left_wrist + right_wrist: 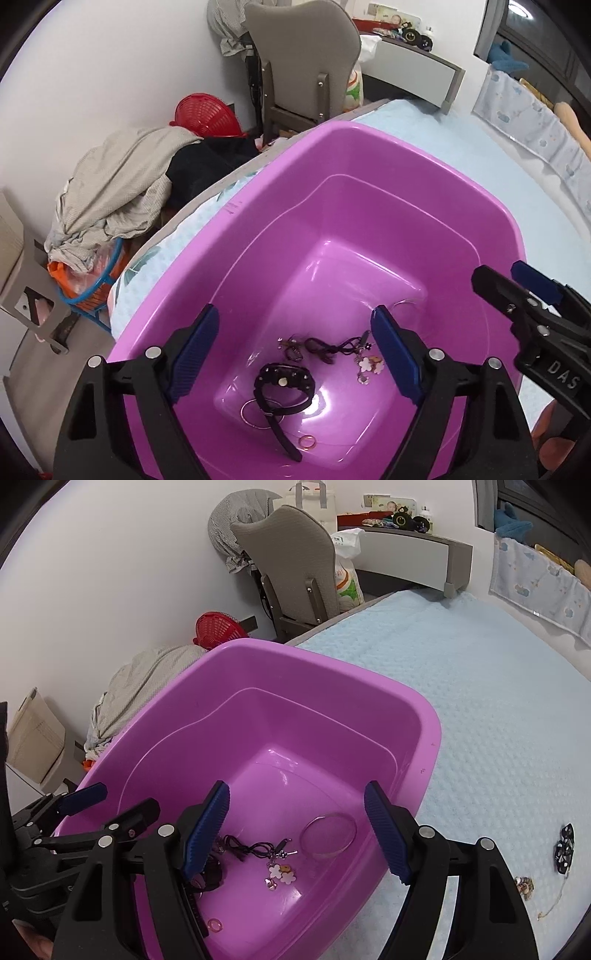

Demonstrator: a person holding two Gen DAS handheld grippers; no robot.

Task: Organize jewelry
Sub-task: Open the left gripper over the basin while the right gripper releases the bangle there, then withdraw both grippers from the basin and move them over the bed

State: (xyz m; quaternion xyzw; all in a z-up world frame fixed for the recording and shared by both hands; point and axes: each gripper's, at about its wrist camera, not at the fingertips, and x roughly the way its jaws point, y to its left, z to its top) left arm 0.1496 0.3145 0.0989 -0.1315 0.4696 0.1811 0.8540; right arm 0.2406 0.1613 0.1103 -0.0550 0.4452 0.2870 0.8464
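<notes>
Left wrist view: left gripper [295, 354] jaws apart, empty, above black watch [284, 384] in purple tub [236, 206]; tangled charms ahead are hard to make out. Right gripper [297, 834] also apart, empty, its left finger hiding most of the watch.

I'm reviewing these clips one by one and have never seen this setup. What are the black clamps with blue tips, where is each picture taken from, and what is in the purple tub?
The clamps are hand-held two-finger grippers, one in each of a person's hands, with a wide-angle camera on each looking forward along its fingers. One picture is from the left gripper, the other from the right gripper; each also glimpses the other gripper at its edge. Both stand open over a purple tub on a light blue bed cover, and neither holds anything. In the tub lie a black watch, a black cord necklace, small flower charms, a clear bangle, a thin wire hoop and a small ring. Outside the tub, on the cover, two more pieces remain: a black patterned piece and a small charm.
</notes>
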